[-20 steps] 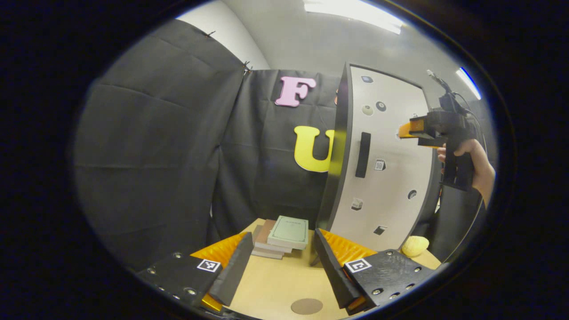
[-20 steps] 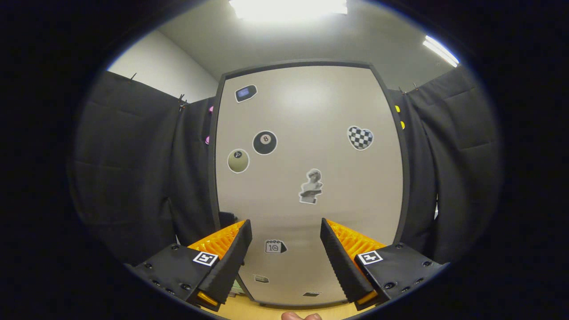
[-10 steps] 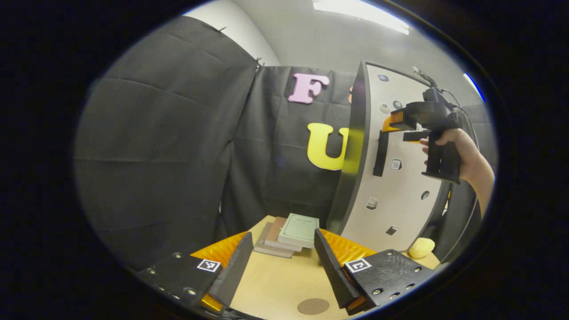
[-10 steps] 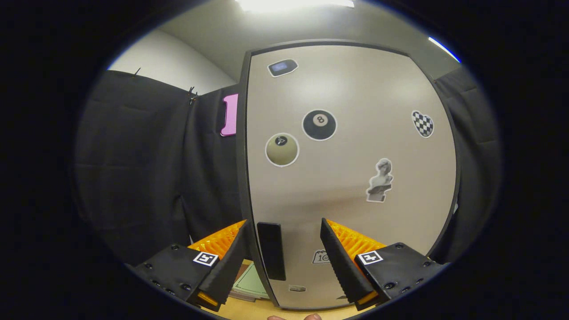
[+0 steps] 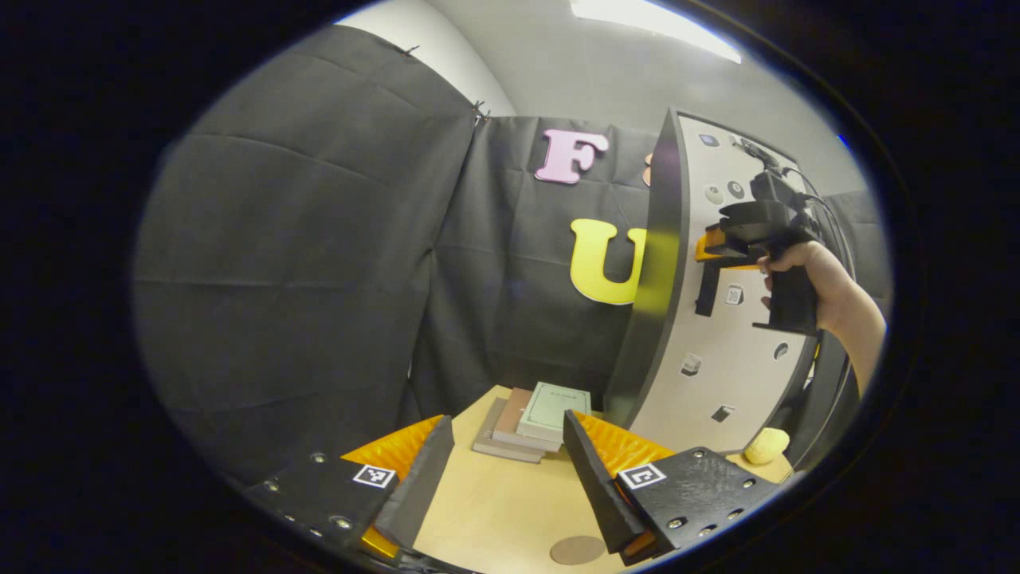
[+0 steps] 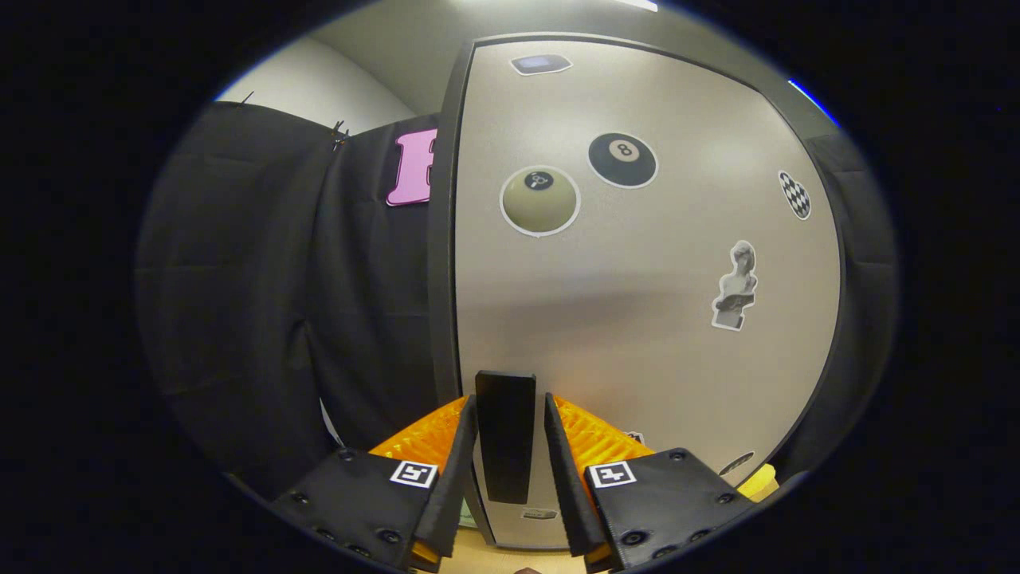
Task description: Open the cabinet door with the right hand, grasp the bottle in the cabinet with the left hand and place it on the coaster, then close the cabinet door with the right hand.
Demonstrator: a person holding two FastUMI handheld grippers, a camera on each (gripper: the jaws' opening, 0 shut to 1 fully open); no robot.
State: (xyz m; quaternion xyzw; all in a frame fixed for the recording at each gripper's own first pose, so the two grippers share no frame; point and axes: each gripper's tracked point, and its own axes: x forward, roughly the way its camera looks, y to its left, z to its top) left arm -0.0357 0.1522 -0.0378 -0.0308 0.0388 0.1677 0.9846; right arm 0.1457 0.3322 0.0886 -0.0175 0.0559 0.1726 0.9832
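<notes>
While my right gripper (image 6: 505,478) straddles the upright black bar handle (image 6: 505,434) (contact unclear), door (image 6: 637,303) shut; left gripper (image 5: 502,478) gapes, idle.

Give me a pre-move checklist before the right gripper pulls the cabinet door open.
1. Right gripper astride the door handle: ok.
2. Both fingers pressing on the handle: cannot tell; narrow gaps seem to remain on each side.
3. Cabinet door shut: ok, not yet swung.
4. Left gripper open and empty for the bottle: ok.
5. Coaster bare on the table: ok.
6. Books off the coaster: ok.
</notes>
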